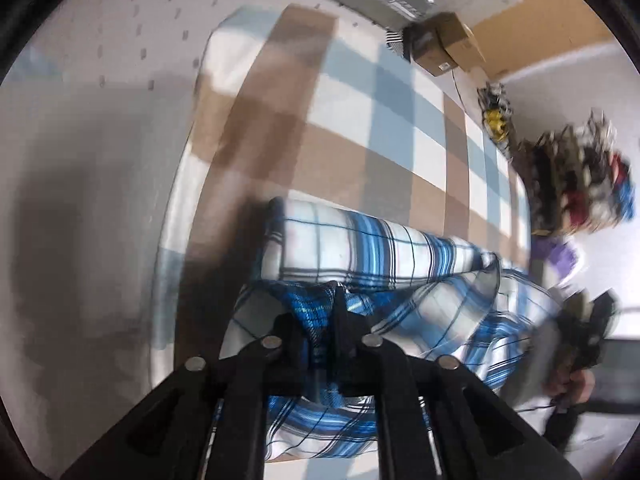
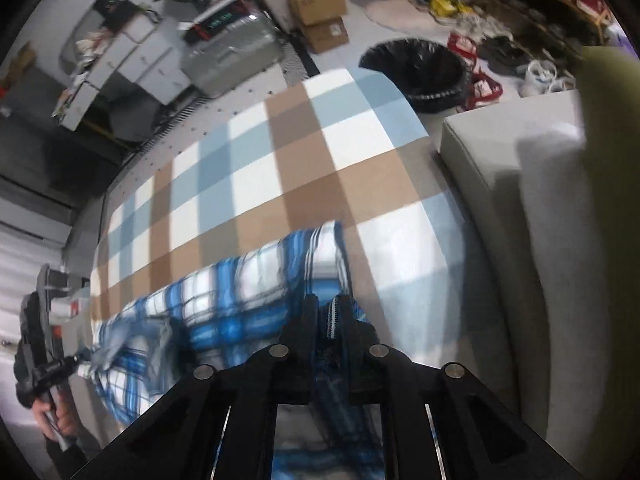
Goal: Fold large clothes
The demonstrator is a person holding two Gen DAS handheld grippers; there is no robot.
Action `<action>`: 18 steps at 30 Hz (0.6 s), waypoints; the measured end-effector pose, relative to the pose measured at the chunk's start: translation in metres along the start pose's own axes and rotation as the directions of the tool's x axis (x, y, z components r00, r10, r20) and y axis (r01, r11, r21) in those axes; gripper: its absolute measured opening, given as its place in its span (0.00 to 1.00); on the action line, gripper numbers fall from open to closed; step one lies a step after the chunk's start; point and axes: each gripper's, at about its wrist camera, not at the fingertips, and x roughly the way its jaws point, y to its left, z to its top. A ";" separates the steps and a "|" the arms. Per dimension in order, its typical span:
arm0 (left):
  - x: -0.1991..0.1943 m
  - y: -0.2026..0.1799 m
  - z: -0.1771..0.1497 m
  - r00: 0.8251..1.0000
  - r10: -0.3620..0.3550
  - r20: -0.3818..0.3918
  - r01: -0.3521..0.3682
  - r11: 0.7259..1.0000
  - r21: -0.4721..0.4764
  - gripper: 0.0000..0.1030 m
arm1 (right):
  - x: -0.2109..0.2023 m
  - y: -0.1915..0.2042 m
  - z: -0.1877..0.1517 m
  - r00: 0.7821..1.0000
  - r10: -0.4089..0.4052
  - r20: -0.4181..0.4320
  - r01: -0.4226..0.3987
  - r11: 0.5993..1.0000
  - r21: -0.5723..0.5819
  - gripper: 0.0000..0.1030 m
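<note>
The blue plaid shirt (image 1: 360, 248) lies on a checked blanket (image 1: 360, 120), soft, light and floppy, so it is best taken by its hem corners. The left hand-held gripper (image 1: 316, 304) and right hand-held gripper (image 2: 324, 308) are each nearly together, pinching cloth. In the left view its long axis runs from 9 to 3 o'clock.

Left wrist view: camera sat behind the left gripper (image 1: 320, 300), looked steeply down along its fingers, close above the plaid shirt (image 1: 360, 240) on the checked blanket (image 1: 360, 128); the right gripper (image 1: 580, 332) appeared at its right edge. Right wrist view: camera sat behind the right gripper (image 2: 324, 308), likewise angled down and close to the shirt (image 2: 240, 288); the left gripper (image 2: 44, 364) appeared at its left edge. Shared: shirt, blanket (image 2: 280, 160), cardboard boxes (image 1: 448, 44) (image 2: 320, 12), shoe rack.
</note>
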 end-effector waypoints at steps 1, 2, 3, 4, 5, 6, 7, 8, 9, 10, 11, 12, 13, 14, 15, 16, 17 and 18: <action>-0.003 0.002 0.001 1.000 -0.020 -0.002 0.020 1.000 -0.006 0.06 | 0.004 -0.002 0.004 1.000 0.006 0.003 -0.007 1.000 0.009 0.13; -0.007 0.005 0.001 0.999 -0.032 0.008 0.032 0.999 -0.005 0.08 | 0.006 -0.003 0.010 1.000 0.013 0.014 -0.013 1.000 0.014 0.18; -0.012 0.008 -0.003 1.000 -0.015 0.027 0.015 1.000 0.010 0.23 | 0.008 -0.003 0.017 0.999 0.015 0.035 -0.015 1.000 0.005 0.21; -0.021 0.008 -0.009 0.998 0.025 0.062 -0.027 0.999 0.030 0.49 | 0.007 -0.002 0.021 0.998 0.011 0.056 -0.011 1.000 -0.003 0.26; -0.031 0.008 -0.016 0.992 0.063 0.107 -0.068 0.997 0.044 0.63 | 0.005 -0.001 0.024 0.996 0.008 0.085 -0.007 1.000 -0.017 0.27; -0.042 0.006 -0.019 0.987 0.074 0.145 -0.082 0.995 0.048 0.74 | 0.000 0.001 0.024 0.993 0.012 0.115 -0.007 0.999 -0.043 0.28; -0.052 0.007 -0.022 0.981 0.068 0.184 -0.078 0.996 0.048 0.74 | -0.007 0.004 0.023 0.990 0.015 0.140 -0.005 0.998 -0.067 0.32; -0.061 0.007 -0.026 0.976 0.075 0.206 -0.087 0.995 0.051 0.74 | -0.012 0.008 0.019 0.986 0.028 0.164 -0.011 0.994 -0.105 0.36; -0.072 0.005 -0.032 0.966 0.120 0.229 -0.135 0.989 0.053 0.74 | -0.015 0.014 0.015 0.983 0.046 0.177 -0.020 0.989 -0.147 0.43; -0.079 0.000 -0.036 0.952 0.161 0.260 -0.181 0.982 0.058 0.74 | -0.020 0.020 0.009 0.980 0.052 0.192 -0.015 0.982 -0.190 0.52; -0.086 -0.010 -0.042 0.938 0.187 0.293 -0.221 0.971 0.089 0.74 | -0.021 0.025 0.006 0.978 0.049 0.201 -0.006 0.978 -0.209 0.58; -0.091 -0.023 -0.047 0.931 0.189 0.313 -0.242 0.960 0.140 0.74 | -0.024 0.033 0.000 0.976 0.050 0.210 0.003 0.969 -0.246 0.59; -0.092 -0.040 -0.049 0.930 0.174 0.323 -0.247 0.947 0.204 0.74 | -0.024 0.040 -0.004 0.976 0.057 0.208 0.004 0.960 -0.281 0.60; -0.087 -0.055 -0.050 0.931 0.162 0.328 -0.252 0.934 0.253 0.74 | -0.024 0.051 -0.010 0.979 0.064 0.195 0.005 0.942 -0.335 0.61; -0.085 -0.076 -0.057 0.930 0.141 0.339 -0.257 0.910 0.326 0.74 | -0.022 0.060 -0.014 0.981 0.065 0.185 0.008 0.929 -0.371 0.62; -0.078 -0.099 -0.065 0.931 0.118 0.345 -0.263 0.874 0.410 0.75 | -0.020 0.067 -0.016 0.982 0.069 0.175 0.008 0.915 -0.403 0.64; -0.066 -0.120 -0.072 0.936 0.108 0.336 -0.271 0.827 0.492 0.75 | -0.016 0.075 -0.018 0.984 0.074 0.164 0.004 0.903 -0.430 0.67; -0.054 -0.135 -0.076 0.941 0.109 0.320 -0.279 0.784 0.555 0.76 | -0.012 0.081 -0.020 0.985 0.081 0.150 -0.005 0.891 -0.453 0.69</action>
